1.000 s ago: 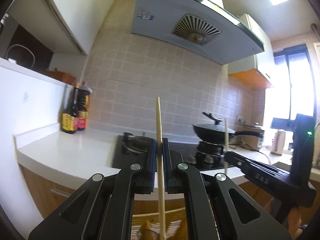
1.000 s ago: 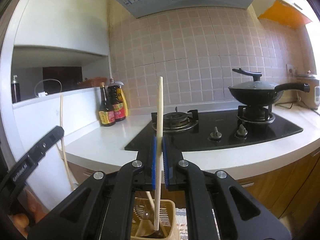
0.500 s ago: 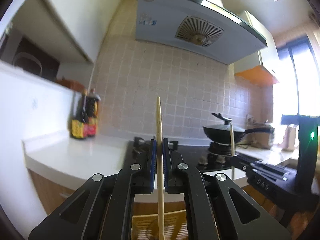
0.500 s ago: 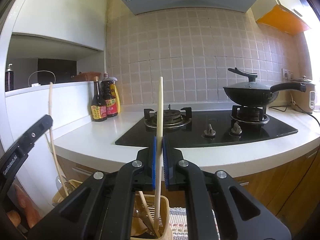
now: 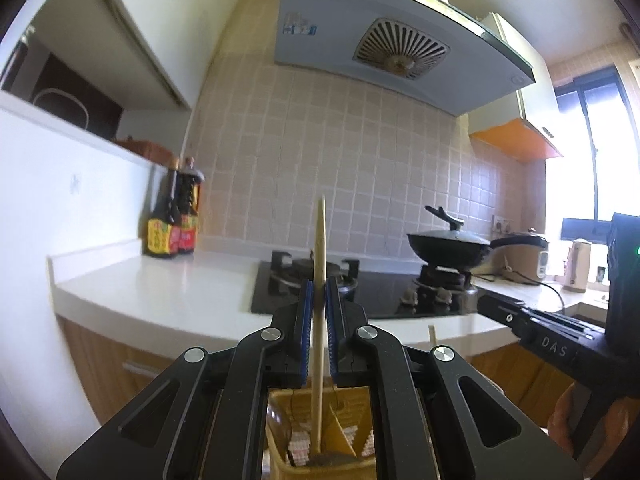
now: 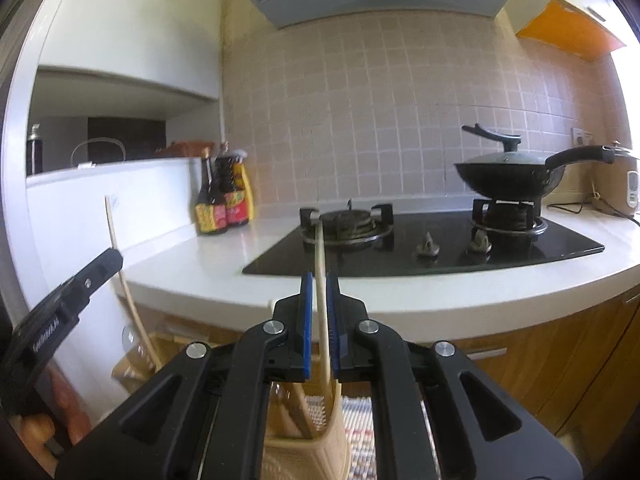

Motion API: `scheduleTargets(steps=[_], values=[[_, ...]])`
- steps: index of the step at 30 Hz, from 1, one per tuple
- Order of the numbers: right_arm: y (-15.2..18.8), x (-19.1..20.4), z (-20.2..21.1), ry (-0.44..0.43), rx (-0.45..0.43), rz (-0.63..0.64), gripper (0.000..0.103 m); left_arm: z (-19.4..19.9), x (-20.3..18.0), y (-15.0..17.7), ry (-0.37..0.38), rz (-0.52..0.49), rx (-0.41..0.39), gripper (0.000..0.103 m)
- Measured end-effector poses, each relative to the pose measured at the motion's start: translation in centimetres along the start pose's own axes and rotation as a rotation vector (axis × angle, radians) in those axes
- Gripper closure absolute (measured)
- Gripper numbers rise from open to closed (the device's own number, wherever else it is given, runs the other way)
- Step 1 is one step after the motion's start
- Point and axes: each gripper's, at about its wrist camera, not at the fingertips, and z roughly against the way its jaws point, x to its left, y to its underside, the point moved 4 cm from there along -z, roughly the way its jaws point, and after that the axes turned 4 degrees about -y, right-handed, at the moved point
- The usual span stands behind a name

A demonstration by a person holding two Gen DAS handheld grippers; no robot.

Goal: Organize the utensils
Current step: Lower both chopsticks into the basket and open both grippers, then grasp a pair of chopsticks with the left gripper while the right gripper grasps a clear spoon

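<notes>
Chopstick point(image 6: 322, 304) between parted right claw point(image 6: 319, 292) pads

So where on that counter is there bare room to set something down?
The white counter is bare between the sauce bottles and the black hob, and along its front edge. The hob is crowded: burners, knobs, the wok. The yellow holder below already holds utensils.

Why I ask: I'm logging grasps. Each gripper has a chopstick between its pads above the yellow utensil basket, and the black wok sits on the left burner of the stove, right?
Not quite. The black wok sits on the right burner, as the right wrist view shows; the left burner is bare. The rest stands: the left gripper and right gripper each have a chopstick between their pads above the yellow utensil basket.
</notes>
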Motion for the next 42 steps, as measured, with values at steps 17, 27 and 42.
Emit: scheduleTargets(steps=[17, 27, 42], values=[[0.9, 2.3, 9.4, -0.013, 0.184, 0.016, 0.060, 8.1, 1.9, -1.0, 0.090, 0.054, 0.271, 0.049], [4.3, 4.8, 8.8, -0.037, 0.583, -0.010, 0.060, 9.2, -0.5, 7.5, 0.107, -0.164, 0.781, 0.047], [13.5, 3.6, 5.3, -0.072, 0.990, -0.151, 0.060, 8.9, 0.3, 18.0, 0.131, -0.204, 1.171, 0.048]])
